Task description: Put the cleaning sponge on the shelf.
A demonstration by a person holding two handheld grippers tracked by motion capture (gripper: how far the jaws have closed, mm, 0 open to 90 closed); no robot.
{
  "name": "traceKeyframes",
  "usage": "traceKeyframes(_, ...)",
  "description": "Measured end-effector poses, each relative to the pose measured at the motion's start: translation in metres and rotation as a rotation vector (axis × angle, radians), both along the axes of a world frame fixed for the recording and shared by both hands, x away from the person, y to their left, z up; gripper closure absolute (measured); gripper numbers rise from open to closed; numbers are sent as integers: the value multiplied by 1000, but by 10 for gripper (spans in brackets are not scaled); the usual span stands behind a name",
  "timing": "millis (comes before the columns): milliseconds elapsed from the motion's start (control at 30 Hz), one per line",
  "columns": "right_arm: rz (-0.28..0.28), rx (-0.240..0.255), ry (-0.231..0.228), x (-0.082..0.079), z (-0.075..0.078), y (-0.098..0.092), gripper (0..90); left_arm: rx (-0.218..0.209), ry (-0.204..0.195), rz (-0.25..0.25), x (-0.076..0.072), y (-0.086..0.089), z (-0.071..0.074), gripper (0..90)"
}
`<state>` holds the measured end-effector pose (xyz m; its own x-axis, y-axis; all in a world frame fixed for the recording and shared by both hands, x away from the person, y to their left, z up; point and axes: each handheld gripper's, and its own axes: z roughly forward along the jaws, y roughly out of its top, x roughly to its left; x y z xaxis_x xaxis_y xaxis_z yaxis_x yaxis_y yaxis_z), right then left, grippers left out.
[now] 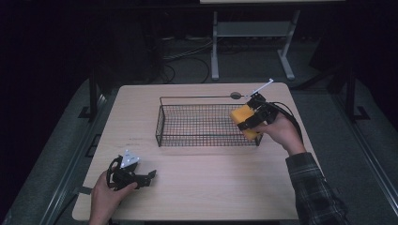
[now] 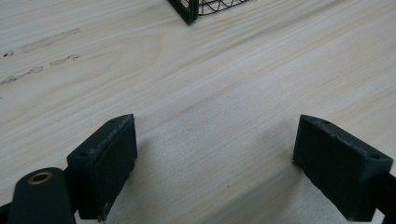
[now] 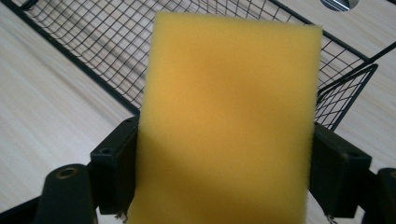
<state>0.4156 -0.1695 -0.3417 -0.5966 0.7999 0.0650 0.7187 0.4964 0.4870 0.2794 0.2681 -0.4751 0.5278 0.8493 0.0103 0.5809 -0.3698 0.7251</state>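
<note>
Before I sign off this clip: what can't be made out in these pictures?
- Right gripper view: the sponge between the right tongs blocks the basket floor behind it, and its lower end is cut off by the bottom edge.
- High view: the hand covers where the pads meet the sponge.
- Left gripper view: the top edge cuts the basket to one corner.
- High view: the left tongs are too small to judge.

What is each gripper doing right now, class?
Left gripper: open, holding nothing, low over the table.
Right gripper: closed on the yellow sponge, at the wire basket.
</note>
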Motion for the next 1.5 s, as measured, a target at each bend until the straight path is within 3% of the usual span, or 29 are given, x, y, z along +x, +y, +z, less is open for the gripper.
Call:
traceKeyframes(367, -28, 11, 13, 21, -2, 3, 216, 0, 0, 0, 0, 0, 0, 126)
traceKeyframes(667, -56, -16, 16, 38, -9, 11, 215, 1, 0, 0, 0, 0, 0, 127)
traceKeyframes(967, -63, -25, 19, 45, -22, 18, 215, 1, 0, 0, 0, 0, 0, 127)
traceKeyframes(1100, -74, -27, 47, 49, -33, 19, 215, 0, 0, 0, 0, 0, 0, 126)
traceKeyframes(1500, -76, -40, 74, 51, -49, 21, 213, 1, 0, 0, 0, 0, 0, 127)
